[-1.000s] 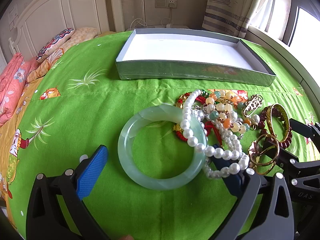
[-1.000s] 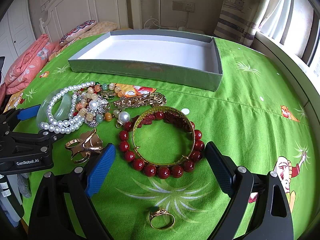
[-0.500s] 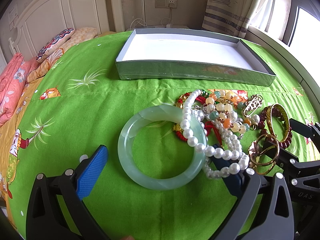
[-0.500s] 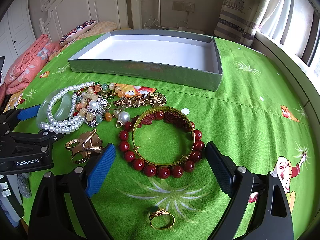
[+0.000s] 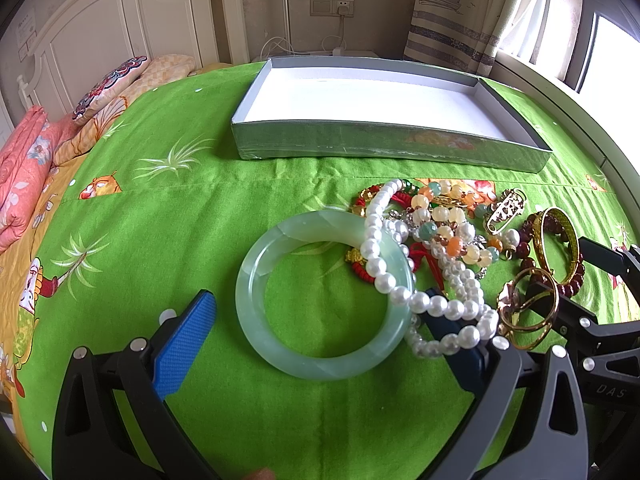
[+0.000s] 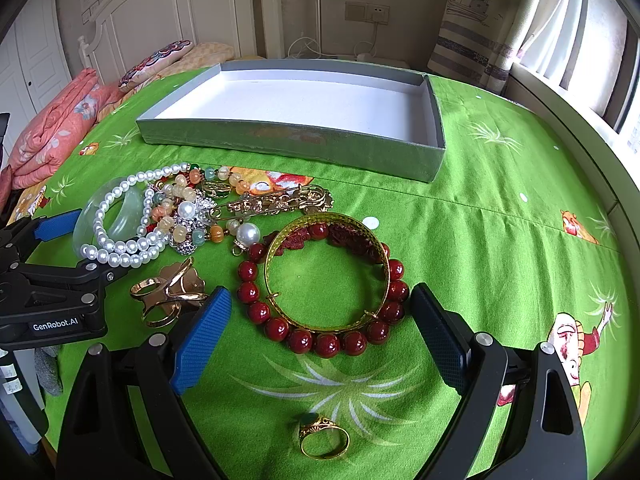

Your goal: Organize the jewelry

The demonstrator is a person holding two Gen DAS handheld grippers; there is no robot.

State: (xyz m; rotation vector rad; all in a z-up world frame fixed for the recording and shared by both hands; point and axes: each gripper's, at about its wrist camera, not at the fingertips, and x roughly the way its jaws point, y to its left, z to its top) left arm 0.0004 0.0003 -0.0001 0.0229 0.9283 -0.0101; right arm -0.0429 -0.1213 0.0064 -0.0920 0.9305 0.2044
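Each handheld gripper was a black plastic frame with triangular cut-outs, silver round screws at its joints, and two fingers faced with blue ribbed pads. Seen from the right wrist camera, the left gripper carried a white "GenRobot.AI" label on its black body. From the left wrist camera, the right gripper showed faint "DAS" lettering.

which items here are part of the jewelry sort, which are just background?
Job:
jade bangle
pearl strand
red bead bracelet
gold bangle
gold ring
grey box
left hand-held gripper
right hand-held gripper

Background:
pillows
pink quilt
curtain
wall socket
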